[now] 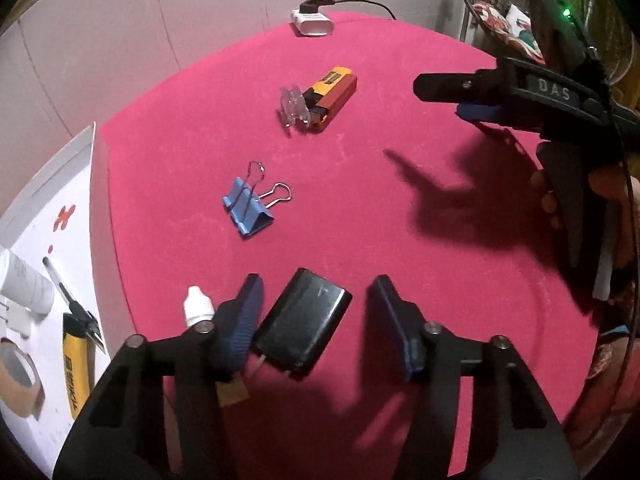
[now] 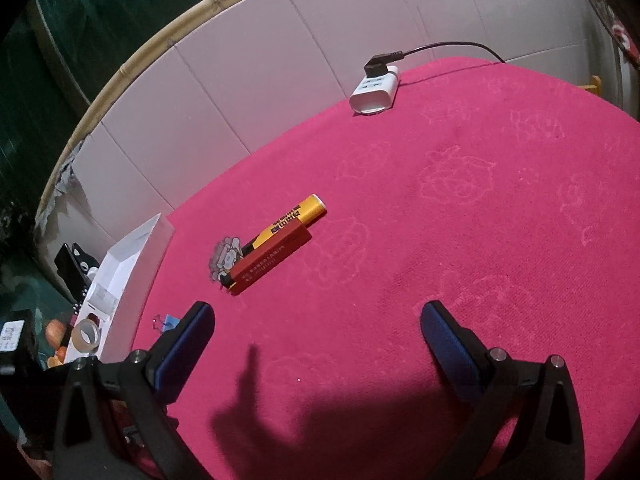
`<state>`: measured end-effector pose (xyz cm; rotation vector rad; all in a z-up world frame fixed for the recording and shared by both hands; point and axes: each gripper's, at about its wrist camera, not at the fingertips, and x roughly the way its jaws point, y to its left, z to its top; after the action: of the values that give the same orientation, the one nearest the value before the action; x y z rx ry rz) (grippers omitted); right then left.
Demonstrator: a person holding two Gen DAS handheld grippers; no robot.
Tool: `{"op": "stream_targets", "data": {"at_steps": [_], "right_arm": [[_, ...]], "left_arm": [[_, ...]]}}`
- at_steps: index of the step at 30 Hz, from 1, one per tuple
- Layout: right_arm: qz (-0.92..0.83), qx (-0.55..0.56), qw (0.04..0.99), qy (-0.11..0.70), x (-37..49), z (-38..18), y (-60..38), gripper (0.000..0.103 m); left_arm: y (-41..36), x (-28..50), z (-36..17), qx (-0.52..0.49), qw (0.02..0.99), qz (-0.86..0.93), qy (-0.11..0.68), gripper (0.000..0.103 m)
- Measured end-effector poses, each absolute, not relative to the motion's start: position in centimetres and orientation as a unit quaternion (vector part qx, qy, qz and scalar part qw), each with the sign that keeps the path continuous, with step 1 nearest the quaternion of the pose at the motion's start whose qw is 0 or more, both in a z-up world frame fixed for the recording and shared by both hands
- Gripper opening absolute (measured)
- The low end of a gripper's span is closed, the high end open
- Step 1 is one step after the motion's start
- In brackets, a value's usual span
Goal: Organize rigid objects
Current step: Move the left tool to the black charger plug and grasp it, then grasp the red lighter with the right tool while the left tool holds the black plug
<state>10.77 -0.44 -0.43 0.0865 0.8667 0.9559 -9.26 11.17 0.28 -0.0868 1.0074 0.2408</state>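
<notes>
In the left wrist view my left gripper is open, its blue pads on either side of a black rectangular case that lies on the pink cloth, not gripped. A small white dropper bottle stands just left of the left finger. A blue binder clip lies further out, and a red and yellow box with a clear plastic clip lies beyond it. My right gripper is open and empty above the cloth, near the box; it also shows in the left wrist view.
A white power strip with a black plug and cable sits at the far edge of the cloth. A white tray at the left holds a tape roll, a yellow utility knife, a pen and a white tube.
</notes>
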Motion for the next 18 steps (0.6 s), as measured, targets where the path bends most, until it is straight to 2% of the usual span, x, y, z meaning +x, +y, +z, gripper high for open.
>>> {"op": "stream_targets", "data": {"at_steps": [2,4,8,18], "right_arm": [[0.441,0.026,0.802,0.403,10.6,-0.4,-0.1,0.103],[0.435,-0.008,0.805,0.403,10.5,-0.2,0.9,0.103],[0.454,-0.066,0.789,0.409,10.3,0.3,3.8,0.103],[0.479,-0.246,0.768,0.347,9.3,-0.7,11.6,0.103]], "left_arm": [[10.7,-9.4,0.4,-0.043,0.87,0.112,0.478,0.035],[10.1,-9.4,0.5,-0.04,0.871,0.114,0.476,0.029],[9.4,-10.1,0.6,-0.046,0.876,0.113,0.466,0.029],[9.6,-10.8,0.7,-0.067,0.883,0.11,0.452,0.029]]}}
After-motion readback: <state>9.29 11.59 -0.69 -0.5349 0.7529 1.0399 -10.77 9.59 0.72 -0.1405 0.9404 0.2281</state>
